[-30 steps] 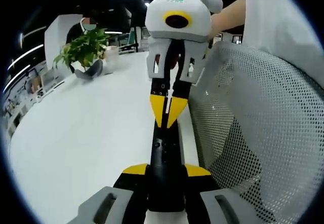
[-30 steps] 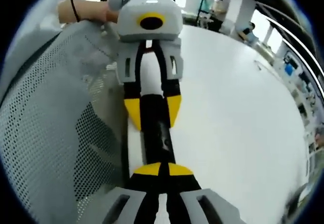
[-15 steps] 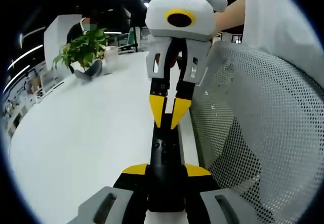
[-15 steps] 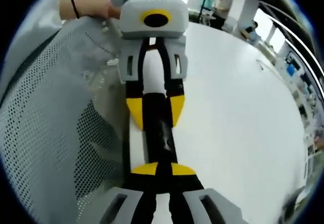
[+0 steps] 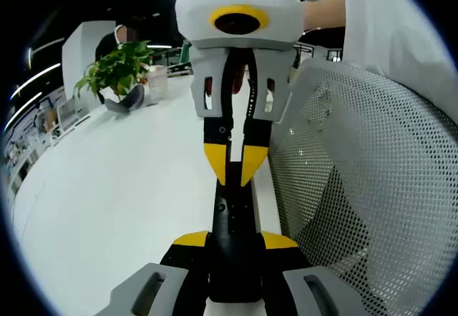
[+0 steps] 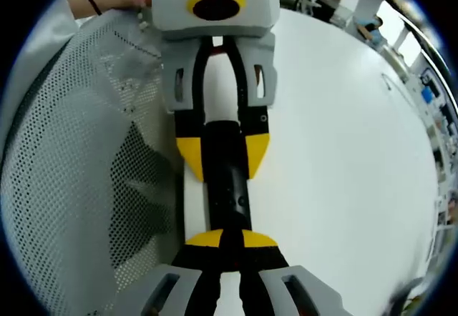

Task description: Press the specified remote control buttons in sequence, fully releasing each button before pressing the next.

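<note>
Left gripper view has the white table [image 5: 107, 187] spreading away on one side and a mesh chair back [image 5: 358, 187] on the other. The right gripper [image 5: 232, 169] now bulks much larger against them than it did a second ago. It has come in along the table edge towards the left gripper [image 5: 234, 241].

The left gripper is clamped on the black remote [image 5: 232, 219], one yellow tip on each long side. The remote juts forward over the table edge, between the two tools. In the right gripper view the same hold shows from the far end: the left gripper [image 6: 223, 157] pinches the remote [image 6: 227, 194], with table [image 6: 336, 151] and chair mesh [image 6: 79, 173] either side.

Half a second ago the right gripper's yellow tips stood a little parted, just clear of the remote. Now they are drawn together to a point and lie against its upper face. In its own view the right gripper [image 6: 230, 241] has its jaws narrowed until the tips meet.

I'd read that as one press released and the next beginning. Which button lies under the tips I cannot tell.
</note>
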A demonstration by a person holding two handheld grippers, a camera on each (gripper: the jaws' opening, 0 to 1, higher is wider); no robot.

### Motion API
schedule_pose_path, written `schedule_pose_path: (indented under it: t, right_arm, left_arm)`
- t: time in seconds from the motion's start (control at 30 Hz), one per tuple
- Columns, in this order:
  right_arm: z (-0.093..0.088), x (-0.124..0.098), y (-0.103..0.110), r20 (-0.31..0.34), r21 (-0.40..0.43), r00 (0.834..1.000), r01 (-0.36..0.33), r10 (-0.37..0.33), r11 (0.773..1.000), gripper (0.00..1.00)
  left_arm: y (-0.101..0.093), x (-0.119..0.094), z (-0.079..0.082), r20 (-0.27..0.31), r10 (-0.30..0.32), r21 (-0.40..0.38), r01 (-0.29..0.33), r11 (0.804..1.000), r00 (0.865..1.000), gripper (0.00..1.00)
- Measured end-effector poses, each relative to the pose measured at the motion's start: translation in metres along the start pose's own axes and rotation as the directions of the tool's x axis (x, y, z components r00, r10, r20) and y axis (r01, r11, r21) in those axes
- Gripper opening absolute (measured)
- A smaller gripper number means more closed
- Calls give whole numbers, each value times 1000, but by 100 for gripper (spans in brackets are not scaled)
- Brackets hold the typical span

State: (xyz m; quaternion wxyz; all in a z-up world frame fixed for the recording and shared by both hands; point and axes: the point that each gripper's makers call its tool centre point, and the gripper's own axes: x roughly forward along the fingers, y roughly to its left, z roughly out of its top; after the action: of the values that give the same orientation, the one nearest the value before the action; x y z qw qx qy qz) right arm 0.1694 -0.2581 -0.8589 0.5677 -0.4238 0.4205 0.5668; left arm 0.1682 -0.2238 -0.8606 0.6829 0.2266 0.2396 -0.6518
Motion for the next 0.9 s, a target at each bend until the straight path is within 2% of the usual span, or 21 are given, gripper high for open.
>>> schedule_pose_path:
  t: [0.1, 0.13, 0.17, 0.23, 0.33, 0.47, 0.57, 0.63, 0.73, 0.8, 0.87, 0.9]
  right_arm:
    - [-1, -1, 0, 3, 1, 1000, 2, -2, 1000, 4]
    - [-2, -1, 0, 24, 2, 1000, 2, -2, 1000, 4]
    - [-1, -2, 0, 54, 21, 999, 0, -1, 1000, 4]
    - [0, -3, -1, 133, 111, 991, 5, -20, 994, 4]
    - [-1, -5, 0, 211, 100, 975, 42, -63, 994, 4]
    - [0, -4, 2, 200, 76, 974, 94, -107, 993, 4]
    - [0, -5, -2, 192, 69, 973, 115, -127, 991, 8]
    - [2, -5, -3, 209, 104, 973, 75, -95, 992, 8]
    - [2, -6, -4, 208, 101, 974, 66, -86, 993, 9]
    - [7, -5, 0, 223, 107, 973, 34, -57, 994, 9]
    - [6, -3, 2, 210, 91, 977, 30, -49, 995, 8]
    - [7, -2, 1, 201, 47, 978, 38, -47, 998, 8]
  left_arm:
    - [0, 0, 0, 0, -1, 0, 1, 1000, 1000, 25]
    - [0, 0, 0, 1, -2, 1, 2, 1000, 1000, 25]
    - [0, 0, 0, 1, -1, 0, 1, 1000, 1000, 25]
    - [0, 0, 0, 2, -1, 1, 1, 1000, 1000, 25]
    - [0, 0, 0, 5, 0, -1, 0, 1000, 1000, 25]
    - [0, 0, 0, 5, 0, -2, 0, 1000, 1000, 25]
    - [0, 0, 0, 3, 0, -1, 0, 1000, 1000, 25]
    - [0, 0, 0, 3, 0, -1, 0, 1000, 1000, 25]
    - [0, 0, 0, 3, 1, -2, -1, 1000, 1000, 25]
    - [0, 0, 0, 3, 1, -2, -1, 1000, 1000, 25]
    - [0, 0, 0, 3, 1, -2, -1, 1000, 1000, 25]
    - [0, 0, 0, 3, 1, -2, -1, 1000, 1000, 25]
